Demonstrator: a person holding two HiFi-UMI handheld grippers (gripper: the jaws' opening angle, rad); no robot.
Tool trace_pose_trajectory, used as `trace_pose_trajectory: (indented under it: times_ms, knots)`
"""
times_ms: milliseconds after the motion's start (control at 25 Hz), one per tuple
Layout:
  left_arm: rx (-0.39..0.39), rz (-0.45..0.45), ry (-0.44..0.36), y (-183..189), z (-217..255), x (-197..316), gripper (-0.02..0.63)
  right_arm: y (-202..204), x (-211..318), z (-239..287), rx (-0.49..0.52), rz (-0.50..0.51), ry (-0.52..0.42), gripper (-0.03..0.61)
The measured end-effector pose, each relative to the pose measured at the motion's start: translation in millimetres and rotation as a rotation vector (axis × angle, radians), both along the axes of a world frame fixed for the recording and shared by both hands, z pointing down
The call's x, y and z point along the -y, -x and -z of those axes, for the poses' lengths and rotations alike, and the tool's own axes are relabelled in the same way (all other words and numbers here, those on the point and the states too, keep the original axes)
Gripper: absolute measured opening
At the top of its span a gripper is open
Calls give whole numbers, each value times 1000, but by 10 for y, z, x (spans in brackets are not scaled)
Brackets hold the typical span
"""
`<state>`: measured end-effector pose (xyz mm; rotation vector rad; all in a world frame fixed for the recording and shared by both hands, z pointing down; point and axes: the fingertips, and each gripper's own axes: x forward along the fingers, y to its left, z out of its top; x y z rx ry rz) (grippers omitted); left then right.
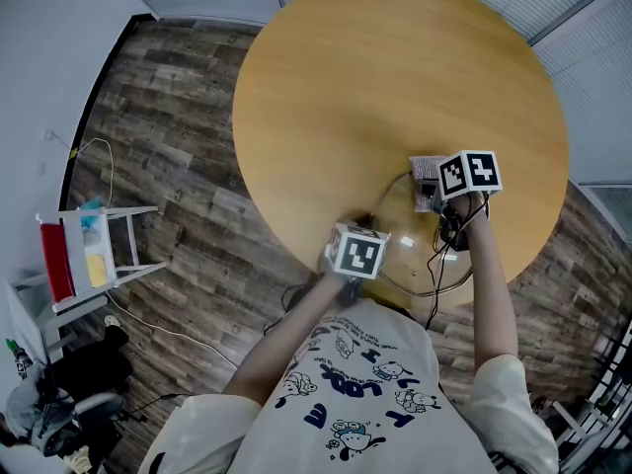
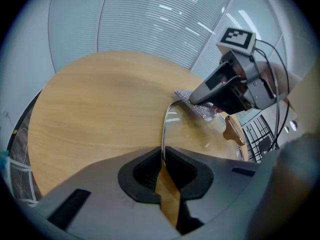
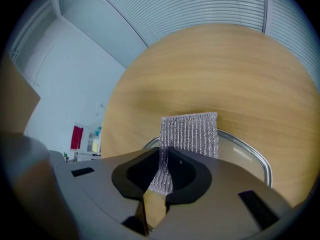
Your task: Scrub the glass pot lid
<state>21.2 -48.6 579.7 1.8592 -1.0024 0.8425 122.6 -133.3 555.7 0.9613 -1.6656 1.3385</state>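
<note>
Setting: a round wooden table (image 1: 395,77) fills the upper centre of the head view, standing on a dark plank floor (image 1: 178,166).
Glass pot lid (image 1: 410,255): lies on the table close to its lower right edge, between the two grippers. Its metal rim (image 2: 163,131) curves up the middle of the left gripper view, and a brown knob (image 2: 234,131) shows at centre right there.
Left gripper (image 2: 163,159): clenched on the near rim of the lid, which runs straight into the narrow slit between the black pads. In the head view its marker cube sits at lower centre, at the lid's left side.
Right gripper (image 3: 165,161): grasping a silver mesh scrubbing pad (image 3: 192,131), whose free end sticks out from the closed jaws at the centre of the right gripper view.
Pad and lid: in the left gripper view, the pad (image 2: 197,106) looks to touch the glass at the lid's far edge, right of centre.
Person: two bare forearms reach up from a white printed T-shirt (image 1: 365,403) at the bottom of the head view.
Surroundings: a white rack with a red panel (image 1: 94,250) stands at the left edge of the head view. Closed blinds (image 2: 160,19) cross the top of the left gripper view.
</note>
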Motion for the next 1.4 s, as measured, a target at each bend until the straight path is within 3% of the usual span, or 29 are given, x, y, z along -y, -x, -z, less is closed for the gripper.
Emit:
trace_pose_trajectory:
  times_ms: [1200, 1400]
  knots:
    - [15, 1, 0, -57, -10, -27, 32, -579, -149, 50, -35, -121, -26, 63]
    - [16, 7, -33, -75, -45, 8, 32, -690, -216, 58, -42, -137, -30, 63]
